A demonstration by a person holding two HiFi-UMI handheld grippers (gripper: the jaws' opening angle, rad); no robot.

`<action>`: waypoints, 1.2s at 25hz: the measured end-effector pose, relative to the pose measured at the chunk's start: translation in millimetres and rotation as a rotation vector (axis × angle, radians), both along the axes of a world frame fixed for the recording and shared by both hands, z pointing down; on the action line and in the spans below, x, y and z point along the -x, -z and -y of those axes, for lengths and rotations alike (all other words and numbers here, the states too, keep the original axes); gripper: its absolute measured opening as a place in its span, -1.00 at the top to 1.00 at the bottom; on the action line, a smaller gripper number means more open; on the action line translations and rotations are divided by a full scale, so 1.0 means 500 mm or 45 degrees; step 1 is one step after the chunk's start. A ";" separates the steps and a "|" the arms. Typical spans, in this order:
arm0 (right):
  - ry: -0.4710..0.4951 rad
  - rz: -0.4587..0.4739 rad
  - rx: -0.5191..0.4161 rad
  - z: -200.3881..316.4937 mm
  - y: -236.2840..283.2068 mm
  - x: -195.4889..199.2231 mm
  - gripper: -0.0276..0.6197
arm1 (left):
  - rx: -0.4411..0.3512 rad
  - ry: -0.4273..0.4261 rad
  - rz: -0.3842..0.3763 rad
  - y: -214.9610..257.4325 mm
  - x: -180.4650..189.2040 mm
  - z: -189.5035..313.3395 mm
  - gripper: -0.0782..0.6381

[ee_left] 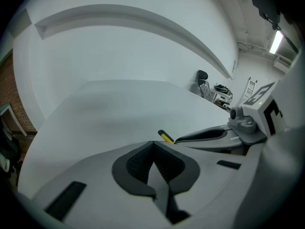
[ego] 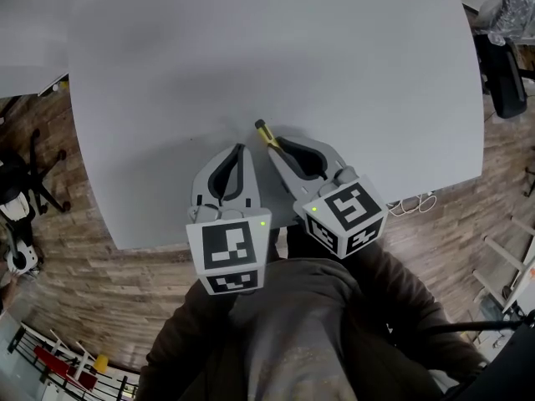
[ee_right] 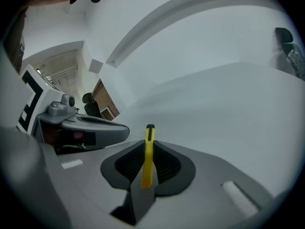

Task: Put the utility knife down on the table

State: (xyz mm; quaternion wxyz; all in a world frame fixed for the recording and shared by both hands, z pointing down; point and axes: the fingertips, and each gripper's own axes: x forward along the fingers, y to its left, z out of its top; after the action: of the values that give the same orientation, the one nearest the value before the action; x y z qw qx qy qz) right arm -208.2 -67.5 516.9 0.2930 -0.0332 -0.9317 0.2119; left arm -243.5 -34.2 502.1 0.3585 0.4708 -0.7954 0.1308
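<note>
— Worktop first: what is it like?
— It is a broad, pale grey worktop (ego: 251,57) with a rounded near edge, standing over a wood-plank floor (ego: 84,291). Both tools sit above that near edge, side by side.
— How is the left claw?
— The grey plastic left claw (ego: 240,149) points away from the person. In the left gripper view its dark ribbed pads (ee_left: 136,163) are pressed together with nothing between them.
— And the other one?
— The grey right claw (ego: 276,143) angles in towards the left one, so their tips are close. It is clamped on a slim yellow utility knife (ego: 266,132) with a black end. In the right gripper view the utility knife (ee_right: 148,156) stands on edge between the pads, its black end poking past the tips.
— Is the knife down on the worktop?
— I cannot tell whether it touches. It is in the claw's grip, over the worktop's near part.
</note>
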 end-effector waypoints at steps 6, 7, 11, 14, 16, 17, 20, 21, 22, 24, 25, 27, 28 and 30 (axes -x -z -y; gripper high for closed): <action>0.013 0.000 -0.009 -0.001 0.001 0.005 0.75 | -0.006 0.008 -0.003 0.001 0.004 0.000 0.78; 0.014 0.001 -0.013 -0.002 0.001 0.006 0.74 | -0.006 0.009 -0.005 0.001 0.004 0.000 0.78; 0.011 0.002 -0.025 -0.002 0.000 0.008 0.74 | -0.002 0.010 -0.008 -0.001 0.003 -0.001 0.78; 0.007 0.009 -0.027 0.000 0.002 0.011 0.71 | 0.000 0.013 -0.008 -0.001 0.005 -0.002 0.78; 0.012 0.007 -0.030 0.001 0.002 0.012 0.69 | 0.001 0.013 -0.007 -0.002 0.005 0.000 0.78; 0.014 0.004 -0.032 0.001 0.001 0.013 0.69 | 0.002 0.013 -0.006 -0.002 0.005 0.001 0.78; 0.009 0.002 -0.041 0.001 -0.002 0.012 0.78 | 0.001 0.009 -0.001 0.000 0.003 -0.001 0.78; 0.003 0.003 -0.040 0.002 -0.002 0.012 0.81 | 0.001 0.007 0.003 0.003 0.001 -0.003 0.78; -0.004 0.003 -0.038 0.004 0.000 0.010 0.84 | 0.001 0.003 0.009 0.008 0.000 -0.004 0.78; -0.015 0.010 -0.037 0.009 0.011 0.005 0.91 | -0.001 -0.002 0.023 0.021 -0.003 -0.007 0.78; -0.017 0.019 -0.040 0.010 0.021 0.003 0.91 | -0.003 -0.002 0.031 0.030 -0.003 -0.009 0.78; -0.019 0.045 -0.045 0.005 0.048 0.001 0.91 | -0.012 0.002 0.049 0.049 -0.002 -0.014 0.78; -0.021 0.062 -0.046 0.000 0.064 0.001 0.91 | -0.020 0.002 0.060 0.060 -0.001 -0.018 0.78; -0.029 0.105 -0.053 -0.007 0.099 0.001 0.91 | -0.037 -0.004 0.090 0.086 -0.001 -0.022 0.78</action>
State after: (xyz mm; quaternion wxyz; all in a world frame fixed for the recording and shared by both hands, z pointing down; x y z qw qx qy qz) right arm -208.9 -63.8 467.5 0.2527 -0.0252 -0.9475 0.1942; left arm -242.8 -23.2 459.4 0.3232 0.4722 -0.8087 0.1362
